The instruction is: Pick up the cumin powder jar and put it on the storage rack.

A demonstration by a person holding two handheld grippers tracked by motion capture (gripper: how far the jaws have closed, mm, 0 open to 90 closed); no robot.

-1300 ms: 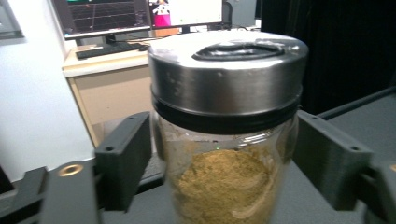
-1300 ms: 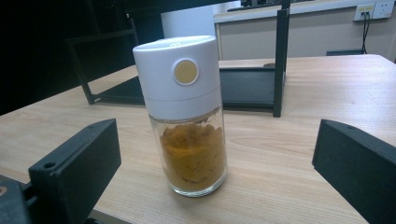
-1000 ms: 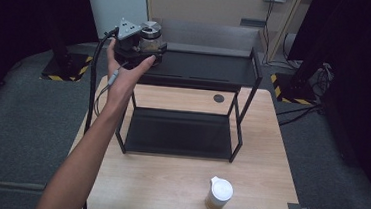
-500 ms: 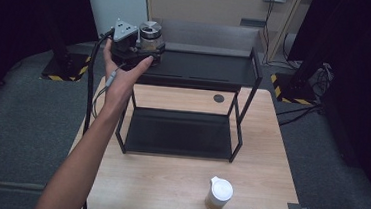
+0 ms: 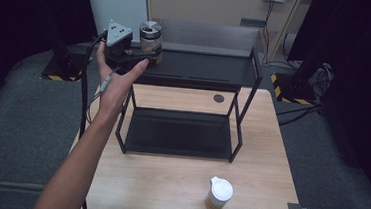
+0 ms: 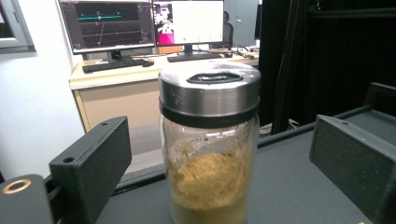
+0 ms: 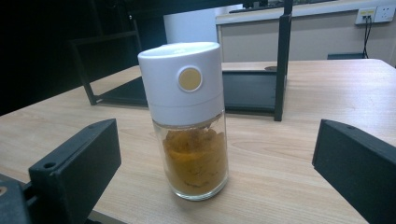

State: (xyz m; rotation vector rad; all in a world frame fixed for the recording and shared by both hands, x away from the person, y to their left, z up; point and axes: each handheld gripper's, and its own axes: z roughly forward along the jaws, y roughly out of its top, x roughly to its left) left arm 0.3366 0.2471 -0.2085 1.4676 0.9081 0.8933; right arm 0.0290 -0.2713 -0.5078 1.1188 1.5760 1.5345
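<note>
Little is changing since a second ago: the left gripper (image 5: pixel 149 57) is staying at the top shelf (image 5: pixel 211 66) of the black rack, its jaws still standing wide on either side of the steel-lidded jar (image 6: pixel 209 144) of tan powder without touching it. That jar is standing upright near the shelf's left end (close to the edge), so a sideways nudge from a jaw risks tipping it off. Nearer the person, the right gripper (image 7: pixel 210 186) is gaping around the white-capped spice jar (image 7: pixel 189 119) on the table (image 5: pixel 167 183), holding nothing.
</note>
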